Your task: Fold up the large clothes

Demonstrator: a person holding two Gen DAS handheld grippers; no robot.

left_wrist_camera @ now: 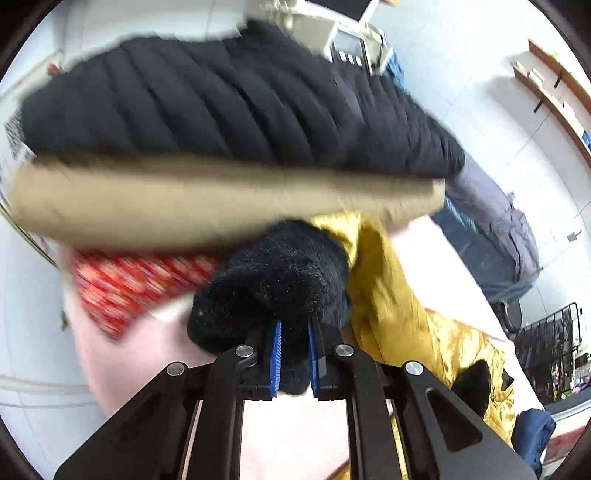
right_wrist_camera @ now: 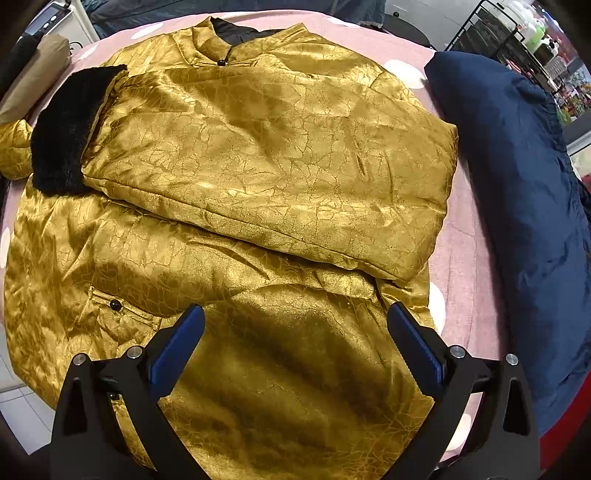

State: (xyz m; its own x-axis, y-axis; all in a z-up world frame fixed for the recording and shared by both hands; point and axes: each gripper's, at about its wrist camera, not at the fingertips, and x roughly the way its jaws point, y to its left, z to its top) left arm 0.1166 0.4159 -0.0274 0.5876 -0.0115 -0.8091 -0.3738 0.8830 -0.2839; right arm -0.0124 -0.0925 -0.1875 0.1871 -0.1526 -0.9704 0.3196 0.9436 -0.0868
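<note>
A shiny gold jacket lies spread on the pink dotted table. One sleeve is folded across its front, ending in a black fur cuff at the left. My right gripper is open and empty, hovering above the jacket's lower part near a black button. In the left wrist view, my left gripper is shut on the other black fur cuff and holds that gold sleeve lifted above the table. This view is blurred by motion.
A folded dark blue garment lies along the table's right side. At the left lies a stack: black quilted jacket, tan garment, red patterned cloth. A black wire rack stands behind.
</note>
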